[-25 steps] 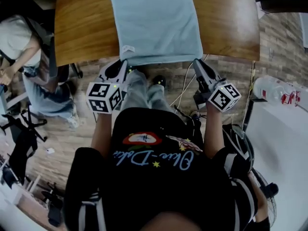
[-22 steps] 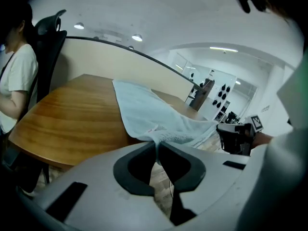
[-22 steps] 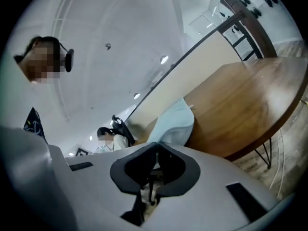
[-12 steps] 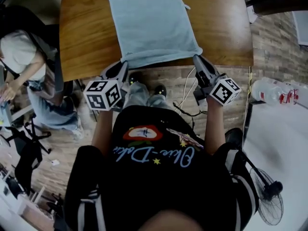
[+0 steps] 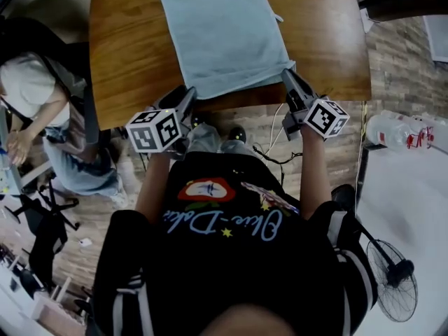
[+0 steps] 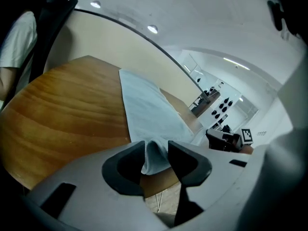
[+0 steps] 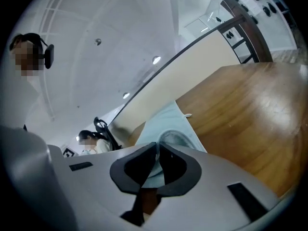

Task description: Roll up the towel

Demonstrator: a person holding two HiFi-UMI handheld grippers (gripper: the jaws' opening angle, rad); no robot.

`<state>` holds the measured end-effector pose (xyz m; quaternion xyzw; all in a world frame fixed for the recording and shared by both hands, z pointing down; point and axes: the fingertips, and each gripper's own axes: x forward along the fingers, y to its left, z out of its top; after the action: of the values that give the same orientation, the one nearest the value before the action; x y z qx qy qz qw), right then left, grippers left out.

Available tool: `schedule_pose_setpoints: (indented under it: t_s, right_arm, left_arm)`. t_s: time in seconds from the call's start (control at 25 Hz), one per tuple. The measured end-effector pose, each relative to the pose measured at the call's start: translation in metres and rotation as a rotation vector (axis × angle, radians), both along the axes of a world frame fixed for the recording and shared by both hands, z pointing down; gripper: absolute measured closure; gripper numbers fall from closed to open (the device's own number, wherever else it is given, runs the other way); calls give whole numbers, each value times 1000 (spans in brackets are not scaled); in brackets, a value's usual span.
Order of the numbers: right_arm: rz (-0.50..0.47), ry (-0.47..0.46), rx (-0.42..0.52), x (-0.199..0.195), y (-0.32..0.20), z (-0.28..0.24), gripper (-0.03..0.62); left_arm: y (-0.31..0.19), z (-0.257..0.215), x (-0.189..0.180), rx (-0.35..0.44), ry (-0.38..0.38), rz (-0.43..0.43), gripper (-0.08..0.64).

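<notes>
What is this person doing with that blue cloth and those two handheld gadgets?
A person at a wooden table holds a claw tool in each hand, working on a light blue towel lying flat. The right claw is pinched shut on the towel's near right corner. The left claw has just been opening, with the near left corner between its jaws. Nothing is rolled yet.

The left gripper (image 5: 187, 98) has just been opening its jaws, the towel (image 5: 224, 33) edge between them; the right gripper (image 5: 288, 79) pinches its corner.
</notes>
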<state>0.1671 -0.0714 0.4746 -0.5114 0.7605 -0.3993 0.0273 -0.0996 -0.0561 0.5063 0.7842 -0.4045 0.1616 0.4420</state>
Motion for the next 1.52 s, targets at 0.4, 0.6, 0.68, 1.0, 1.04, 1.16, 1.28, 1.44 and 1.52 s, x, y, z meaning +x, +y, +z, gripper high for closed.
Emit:
schedule_pose_setpoints:
  t_s: [0.4, 0.6, 0.68, 1.0, 1.04, 1.16, 1.28, 1.44, 1.52]
  right_arm:
    - [-12, 99, 55, 16, -10, -8, 482]
    - [-261, 282, 156, 12, -10, -24, 482]
    - [-442, 404, 203, 3, 1, -28, 482]
    - [-1068, 873, 270, -17, 40, 21, 471]
    - [-1112, 921, 277, -17, 40, 28, 471]
    - [-1213, 1046, 289, -14, 39, 47, 469]
    - [-1258, 1102, 288, -13, 34, 59, 469]
    - [-1277, 1124, 276, -13, 33, 67, 502]
    - [-1266, 1116, 270, -13, 31, 68, 568]
  left_arm:
    - [-24, -9, -25, 28, 39, -123, 405]
    - [-16, -30, -30, 169, -91, -114, 405]
    - [-1, -36, -26, 231, -204, -37, 405]
    - [52, -2, 11, 370, -688, 339, 405]
    - [51, 5, 15, 391, -758, 389, 406]
    - [43, 18, 26, 455, -923, 532, 407]
    - [32, 27, 34, 467, -964, 608, 407]
    - [26, 37, 28, 457, -993, 656, 435]
    - [25, 40, 27, 459, -994, 672, 467]
